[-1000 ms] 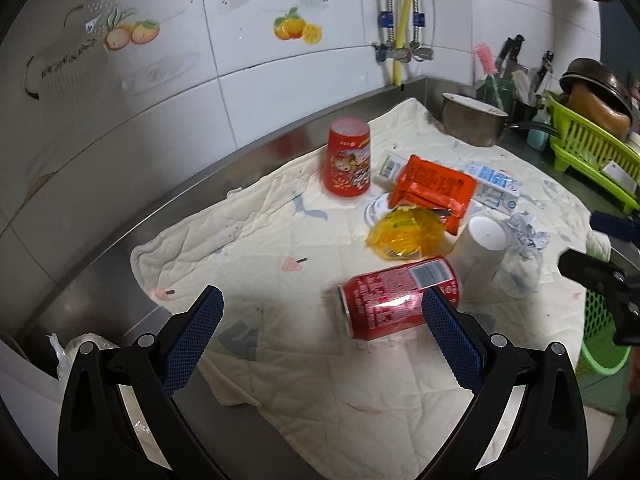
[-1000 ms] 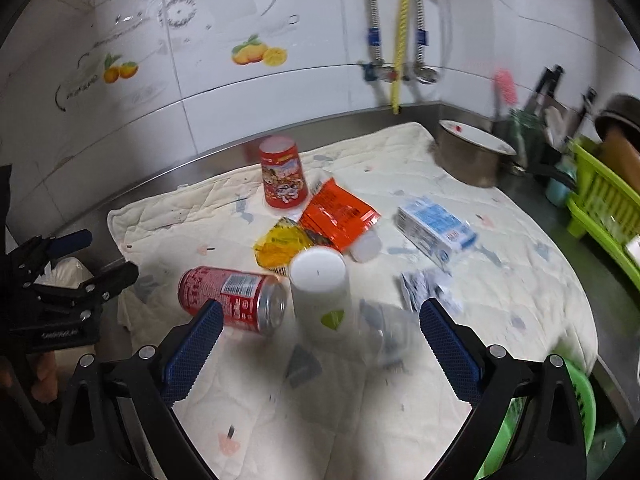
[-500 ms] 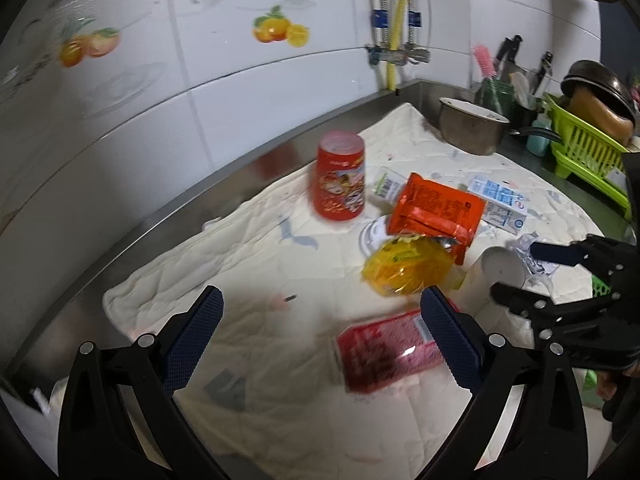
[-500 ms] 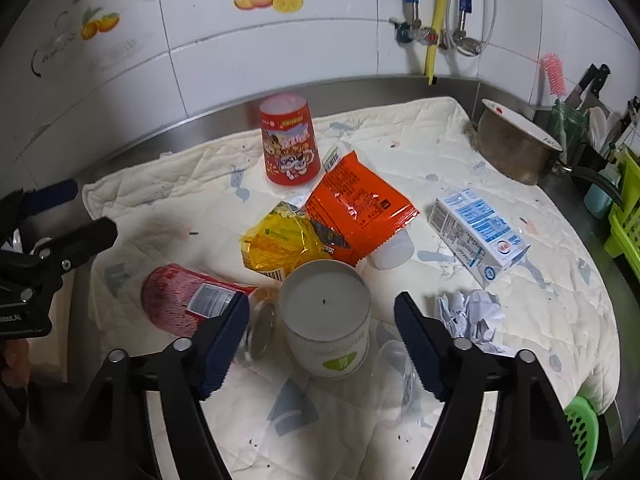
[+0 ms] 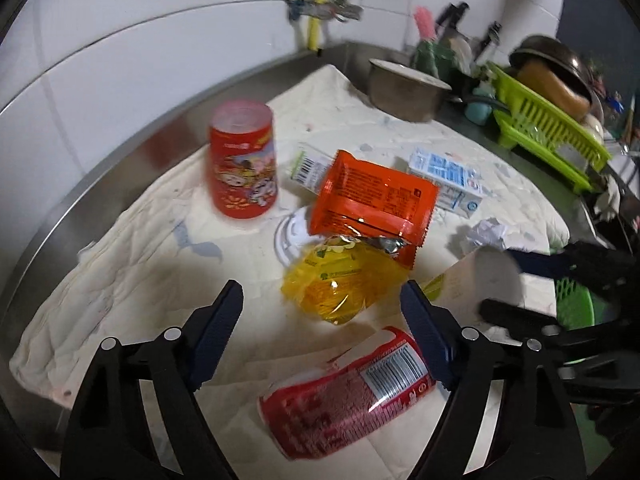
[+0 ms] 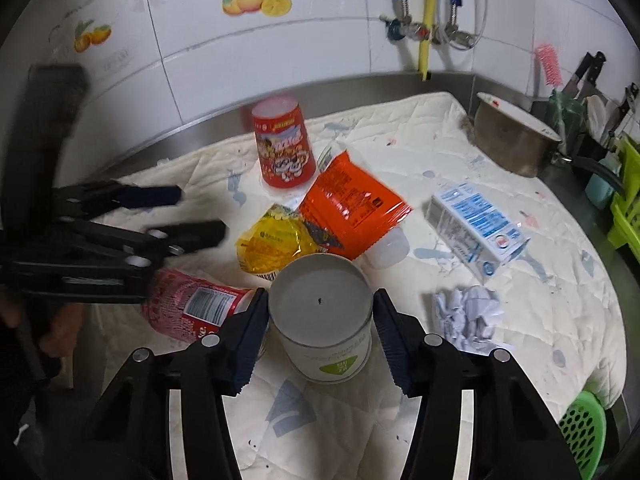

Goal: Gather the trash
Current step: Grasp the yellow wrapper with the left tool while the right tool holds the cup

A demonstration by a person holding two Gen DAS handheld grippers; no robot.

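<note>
right claw [image 6: 319,326]: its jaws had just been closing and bracketed the white paper cup [image 6: 322,314], one pad at the cup's 9 o'clock side and one at its 3 o'clock; both pads looked to be at the wall or a hair off it, so a firm grip could not be confirmed.
white paper cup: stood upside down on the quilted cloth [image 6: 532,280] covering the surface, base up, axis upright, dead centre between the right pads.
left claw [image 5: 322,330]: its jaws had just been narrowing but stood wide with nothing in them; only cloth and the corner of the yellow wrapper [image 5: 336,286] showed in the gap.
red can [image 5: 348,390]: lay on its side at 5 o'clock from the left claw, partly beneath the right-hand finger; its long axis ran from 8 o'clock to 2 o'clock, slanted across the jaw line.
nearer hand: the right for the cup, the left for the can.
other trash: orange packet [image 5: 370,206] at 12 o'clock from the left claw, red printed cup [image 5: 242,164] at 11 o'clock, milk carton [image 6: 476,226] and crumpled paper [image 6: 468,316] at 2 and 3 o'clock from the right claw.
judgement: the cup was the thing about to be lifted.
green basket [image 6: 582,424]: at 4 o'clock from the right claw, off the cloth's edge.
</note>
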